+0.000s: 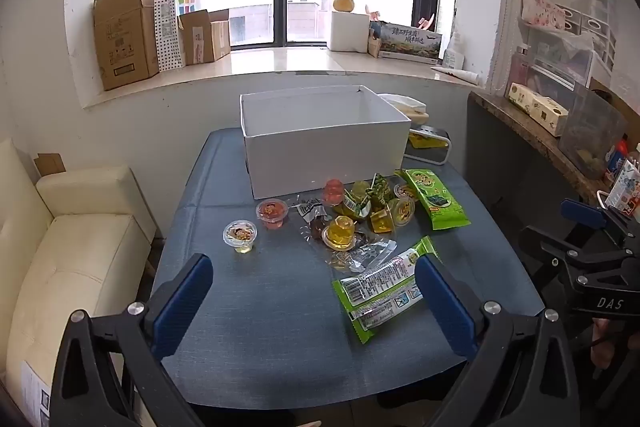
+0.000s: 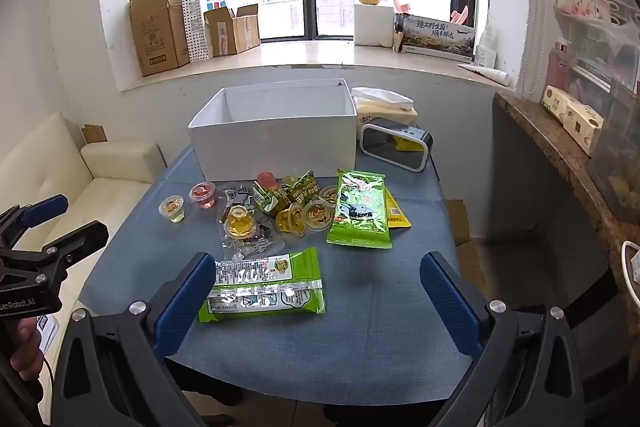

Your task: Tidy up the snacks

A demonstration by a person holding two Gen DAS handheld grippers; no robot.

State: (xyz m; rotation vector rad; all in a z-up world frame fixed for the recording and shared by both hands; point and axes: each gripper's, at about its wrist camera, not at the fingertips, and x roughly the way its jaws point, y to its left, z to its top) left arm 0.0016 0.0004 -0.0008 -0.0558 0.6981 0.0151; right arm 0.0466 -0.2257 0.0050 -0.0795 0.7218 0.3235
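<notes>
Left wrist view: left gripper spread wide above blue table, holding nothing. Right gripper also spread, empty. Snacks heaped mid-table before white box: jelly cups, green packet, second green packet nearest, just beside right gripper's left finger. Clock beside box.

The blue table bears a white box, snacks (cups, packets) and a clock.
</notes>
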